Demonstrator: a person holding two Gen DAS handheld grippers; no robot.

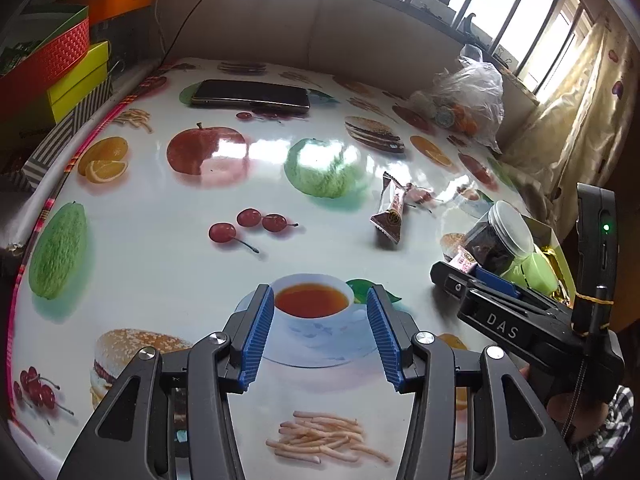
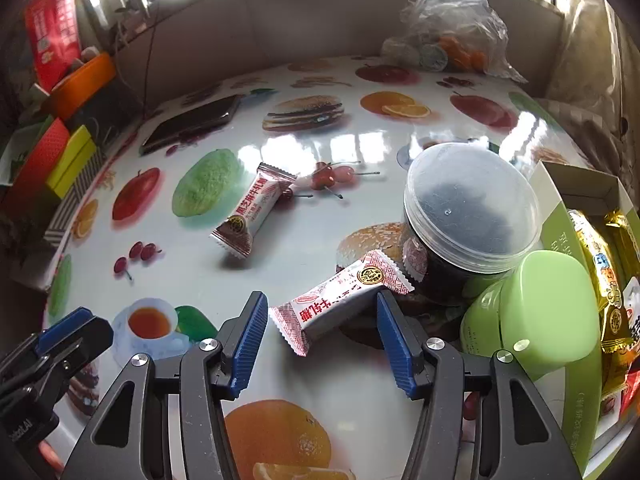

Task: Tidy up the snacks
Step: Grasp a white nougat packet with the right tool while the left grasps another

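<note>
Snacks are split between the worktop (image 2: 344, 380) and a green box (image 2: 576, 384) at its right edge, and the one the next move turns on is a red-and-white wrapped candy (image 2: 340, 304) lying just ahead of the right tool (image 2: 322, 336). Its long axis runs diagonally, near-left to far-right, so it sits crosswise in the gap, with its far crimped end close to or touching the right finger and leaning on a clear-lidded jar (image 2: 468, 216) of dark contents. The right tool is spread wide and grips nothing; its ribbed blue pads have not closed on the wrapper. A second candy, the brown-ended one (image 2: 250, 216), lies farther out, well apart from either tool. The left tool (image 1: 320, 328) is likewise wide apart and empty, hovering over the printed teacup, so the right hand is plainly nearer. The wrappers look thin, glossy and crinkly, likely to slip or crush; the oilcloth is slick and reflective. Gold foil packets (image 2: 604, 276) already sit in the box beside a smooth green tub (image 2: 536, 312).
</note>
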